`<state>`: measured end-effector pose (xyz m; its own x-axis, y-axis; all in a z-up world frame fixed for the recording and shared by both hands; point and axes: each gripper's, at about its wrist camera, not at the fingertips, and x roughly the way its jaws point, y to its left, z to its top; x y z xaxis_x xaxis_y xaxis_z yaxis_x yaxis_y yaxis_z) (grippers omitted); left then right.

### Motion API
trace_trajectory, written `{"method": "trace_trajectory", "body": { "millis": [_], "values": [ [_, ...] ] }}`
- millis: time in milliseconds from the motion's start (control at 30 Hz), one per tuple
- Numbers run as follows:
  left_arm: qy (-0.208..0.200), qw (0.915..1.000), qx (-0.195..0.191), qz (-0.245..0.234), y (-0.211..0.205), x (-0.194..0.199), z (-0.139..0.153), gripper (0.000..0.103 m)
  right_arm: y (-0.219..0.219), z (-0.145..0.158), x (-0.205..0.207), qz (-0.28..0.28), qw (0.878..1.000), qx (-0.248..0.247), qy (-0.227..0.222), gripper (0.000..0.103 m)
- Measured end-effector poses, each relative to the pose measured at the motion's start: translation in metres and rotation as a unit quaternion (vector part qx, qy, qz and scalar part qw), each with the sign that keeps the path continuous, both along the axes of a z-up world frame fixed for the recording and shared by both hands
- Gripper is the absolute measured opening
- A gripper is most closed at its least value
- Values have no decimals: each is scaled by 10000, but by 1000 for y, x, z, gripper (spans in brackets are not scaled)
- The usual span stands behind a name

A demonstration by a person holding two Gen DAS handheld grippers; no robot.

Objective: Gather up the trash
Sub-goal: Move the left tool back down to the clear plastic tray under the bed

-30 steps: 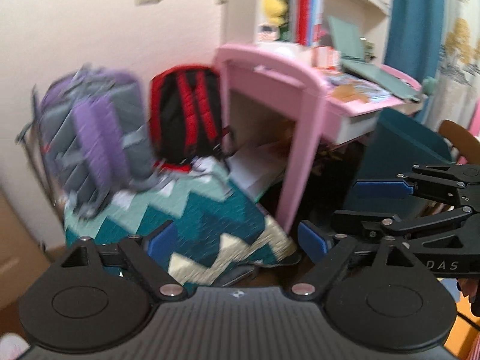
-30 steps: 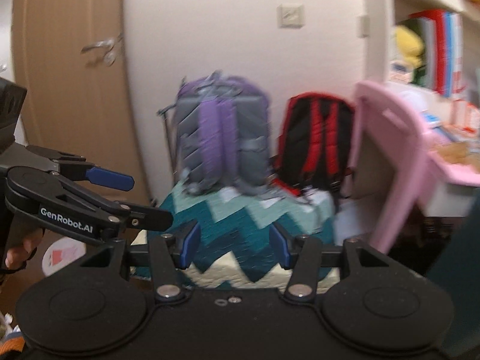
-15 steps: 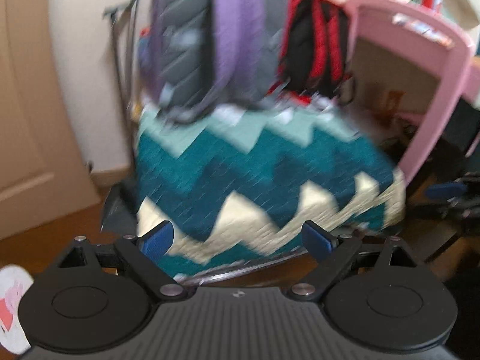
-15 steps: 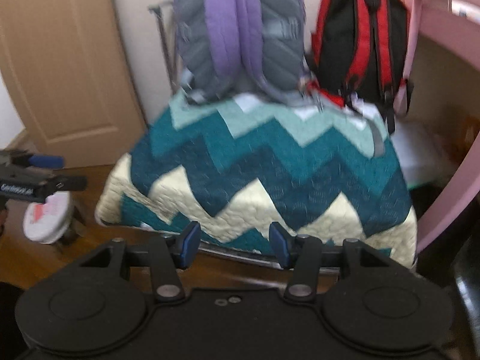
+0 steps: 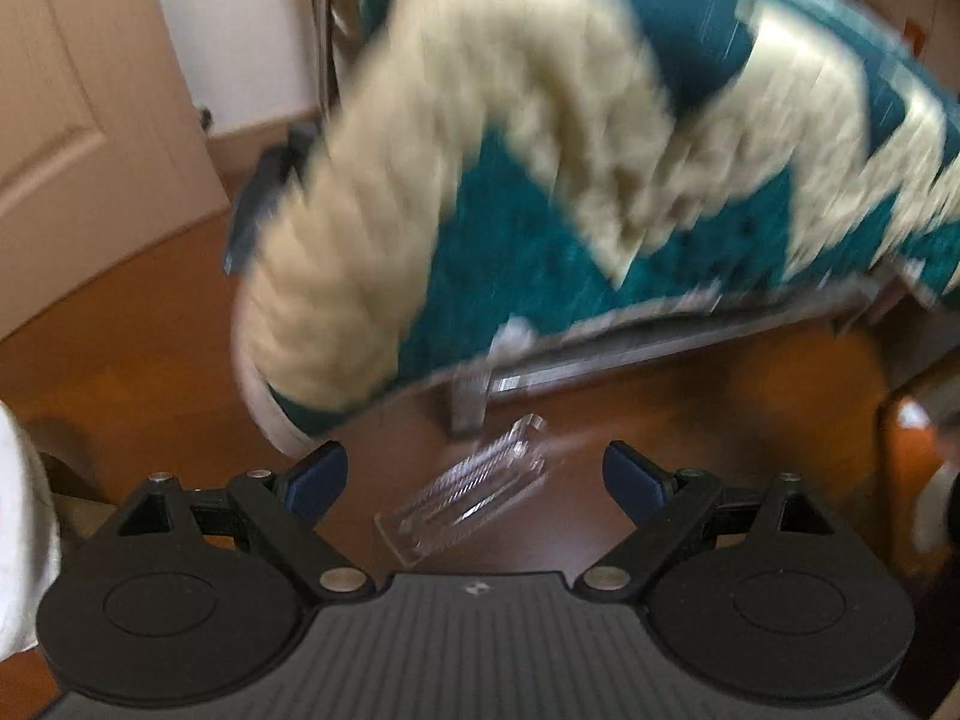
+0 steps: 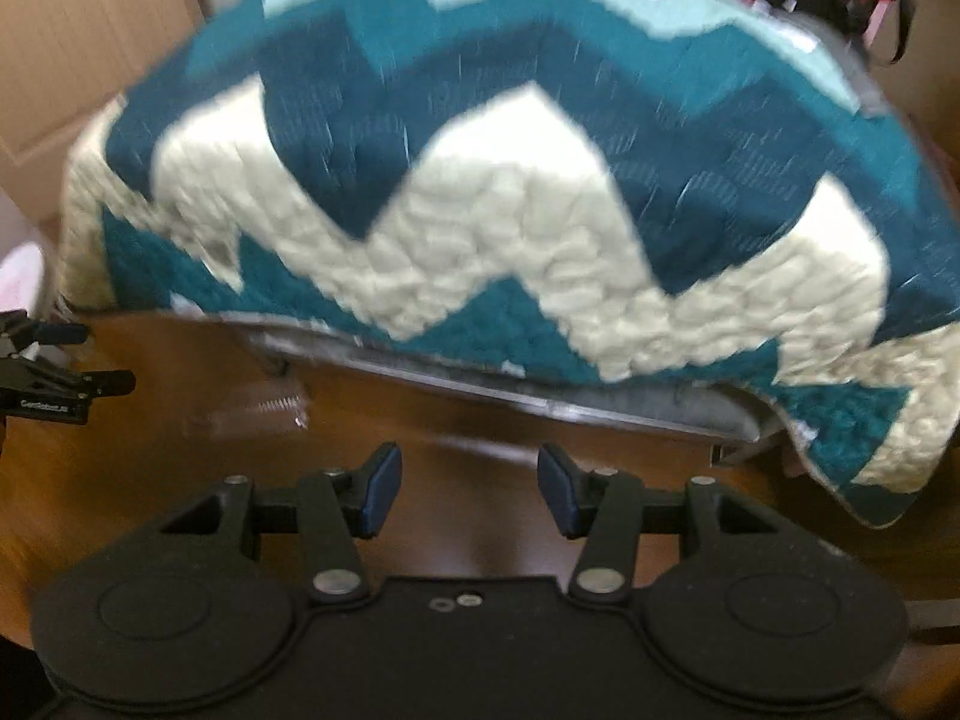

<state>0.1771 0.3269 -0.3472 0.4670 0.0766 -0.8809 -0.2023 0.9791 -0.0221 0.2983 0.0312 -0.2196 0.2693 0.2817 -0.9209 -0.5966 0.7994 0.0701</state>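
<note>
Clear plastic tray [image 5: 465, 495] on floor, framed by left gripper [image 5: 474, 474] — both grippers wide open, empty, right gripper [image 6: 468, 489] beside.

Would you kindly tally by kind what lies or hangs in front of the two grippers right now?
Clear plastic package on the floor: 1
Zigzag quilt, teal and cream: 1
Grippers, both open and empty: 2, left gripper and right gripper
Total: 4
</note>
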Motion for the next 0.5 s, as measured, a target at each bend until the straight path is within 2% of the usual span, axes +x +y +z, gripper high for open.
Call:
{"method": "trace_trajectory", "body": {
  "millis": [167,300,400,433,500],
  "values": [
    [354,9975,328,-517,-1,11,-62,93,10,-52,-11,484,9972,-483,302,50],
    [612,9937,541,-767,1,16,-103,93,27,-86,-21,695,9941,-611,562,50],
    [705,9936,586,-665,9,16,-124,93,66,-113,-27,1177,9886,-655,666,50],
    [732,9947,496,-525,15,15,-129,93,81,-120,-26,1238,9880,-604,695,50],
    [783,9969,112,49,35,11,-139,93,115,-136,-24,1341,9875,-501,667,49]
  ]
}}
